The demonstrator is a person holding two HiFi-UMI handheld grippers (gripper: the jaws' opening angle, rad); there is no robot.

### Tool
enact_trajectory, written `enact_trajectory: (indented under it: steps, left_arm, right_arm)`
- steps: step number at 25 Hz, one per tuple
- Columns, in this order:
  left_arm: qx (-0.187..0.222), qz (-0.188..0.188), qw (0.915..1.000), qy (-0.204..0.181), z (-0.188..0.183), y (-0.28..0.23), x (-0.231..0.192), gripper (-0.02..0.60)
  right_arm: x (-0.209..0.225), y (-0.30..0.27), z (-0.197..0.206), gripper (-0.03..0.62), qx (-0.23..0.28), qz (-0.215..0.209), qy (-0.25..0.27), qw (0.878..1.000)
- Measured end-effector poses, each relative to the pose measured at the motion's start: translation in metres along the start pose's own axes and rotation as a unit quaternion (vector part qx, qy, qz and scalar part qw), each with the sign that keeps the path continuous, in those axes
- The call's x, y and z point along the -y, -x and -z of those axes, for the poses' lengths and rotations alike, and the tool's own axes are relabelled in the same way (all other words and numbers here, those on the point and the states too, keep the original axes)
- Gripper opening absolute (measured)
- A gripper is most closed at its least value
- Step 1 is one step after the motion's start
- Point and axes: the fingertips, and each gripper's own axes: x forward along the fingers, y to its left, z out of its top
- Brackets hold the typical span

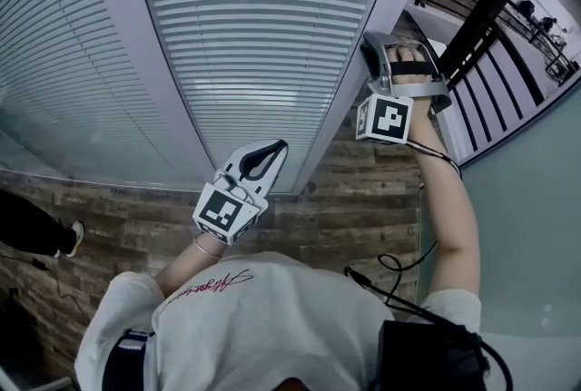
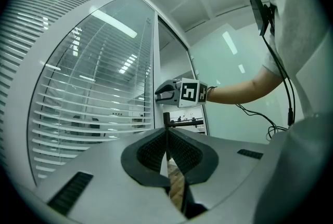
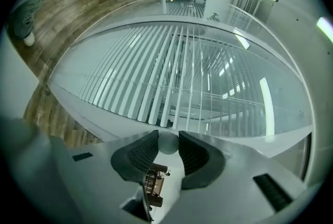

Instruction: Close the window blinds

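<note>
**Knob may slip from the right jaws mid-twist**

The main risk is a lost grip. The right gripper (image 3: 167,137) pinches a small round knob (image 3: 167,145) only between the front tips of its jaws. The knob looks smooth, so a roll of the wrist may spin the pads round it rather than turn it. A twist the wrong way would, I judge, tilt the slats open instead of shut, and forcing the knob past its stop could strain the mechanism. The jaws sit close against the window frame (image 1: 340,122), so a slip could knock them into frame or glass.

The blinds (image 3: 171,72) lie just beyond the right jaws, behind the glass, and spread wide to both sides of the tips. Gaps show between the slats, so they look not yet closed. The knob sits right between the pads, touching both.

The left gripper (image 2: 167,137) has its jaws pressed together on nothing. It hangs apart from the knob, with the blinds ahead and left of its tips.
</note>
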Motion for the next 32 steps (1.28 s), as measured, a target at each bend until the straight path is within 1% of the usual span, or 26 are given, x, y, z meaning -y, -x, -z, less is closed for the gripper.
enact_trajectory:
  steps: [2,5,7,8,10,12,14,15,16,17,18,19,21,22,23,24,25,26,27,28,32]
  left_arm:
    - [-0.006,0.000,1.0000,0.006,-0.001,0.001,0.000,0.020]
    - [-0.003,-0.001,1.0000,0.005,-0.002,0.000,0.000,0.020]
    - [-0.002,-0.002,1.0000,0.007,-0.004,0.000,0.000,0.020]
    - [-0.002,-0.003,1.0000,0.007,-0.004,0.001,0.000,0.020]
    - [-0.001,-0.001,1.0000,0.006,-0.003,0.002,0.000,0.020]
    - [-0.003,0.000,1.0000,0.007,0.000,0.003,0.000,0.020]
    - [-0.005,-0.003,0.9999,0.010,0.003,0.004,-0.002,0.020]
    - [-0.005,-0.004,0.9999,0.012,0.004,0.004,-0.003,0.020]
    - [-0.005,-0.005,0.9999,0.014,0.004,0.003,-0.003,0.020]
    - [-0.005,-0.004,0.9998,0.017,0.005,0.003,-0.002,0.020]
    - [-0.006,-0.003,0.9998,0.020,0.006,0.002,-0.001,0.020]
    - [-0.006,0.000,0.9998,0.021,0.006,0.001,0.001,0.020]
    - [-0.006,0.004,0.9998,0.019,0.006,0.000,0.002,0.020]
    - [-0.006,0.004,0.9998,0.018,0.006,0.000,0.001,0.020]
    - [-0.007,0.004,0.9998,0.018,0.005,-0.001,0.000,0.020]
    - [-0.007,0.003,0.9998,0.019,0.005,-0.001,-0.001,0.020]
    - [-0.007,0.002,0.9998,0.020,0.004,-0.001,-0.002,0.020]
    - [-0.007,0.002,0.9998,0.021,0.004,-0.001,-0.003,0.020]
    - [-0.006,0.001,0.9998,0.021,0.004,-0.001,-0.003,0.020]
    - [-0.006,0.001,0.9998,0.021,0.005,-0.001,-0.004,0.020]
    - [-0.008,0.003,0.9997,0.025,0.007,-0.001,-0.002,0.020]
  right_arm:
    - [-0.001,-0.001,0.000,0.129,-0.002,-0.004,0.014,1.000]
    - [-0.001,-0.001,0.001,0.130,-0.004,-0.016,0.032,0.999]
    - [0.001,-0.002,0.001,0.130,-0.004,-0.017,0.029,0.999]
    - [0.003,-0.002,0.000,0.130,-0.003,-0.012,0.018,1.000]
    - [0.006,0.001,-0.002,0.129,0.009,0.011,-0.020,1.000]
    - [0.009,0.005,-0.007,0.147,0.032,0.041,-0.076,0.996]
    - [0.010,0.009,-0.014,0.147,0.055,0.055,-0.152,0.985]
    - [0.010,0.010,-0.016,0.148,0.063,0.058,-0.199,0.976]
    - [0.011,0.012,-0.015,0.152,0.068,0.063,-0.254,0.963]
    - [0.013,0.014,-0.012,0.152,0.070,0.070,-0.313,0.944]
    - [0.015,0.016,-0.007,0.152,0.070,0.078,-0.376,0.921]
    - [0.016,0.017,-0.001,0.152,0.068,0.084,-0.438,0.893]
    - [0.011,0.013,0.009,0.152,0.070,0.082,-0.550,0.828]
    - [0.008,0.009,0.010,0.156,0.075,0.074,-0.596,0.796]
    - [0.006,0.006,0.010,0.163,0.081,0.066,-0.633,0.767]
    - [0.006,0.004,0.010,0.166,0.088,0.061,-0.664,0.740]
    - [0.007,0.004,0.011,0.167,0.095,0.061,-0.690,0.715]
    - [0.008,0.003,0.013,0.167,0.099,0.064,-0.712,0.692]
    - [0.008,0.003,0.015,0.166,0.102,0.069,-0.729,0.673]
    - [0.008,0.003,0.017,0.166,0.103,0.075,-0.742,0.658]
    - [0.010,0.007,0.024,0.166,0.103,0.112,-0.769,0.621]
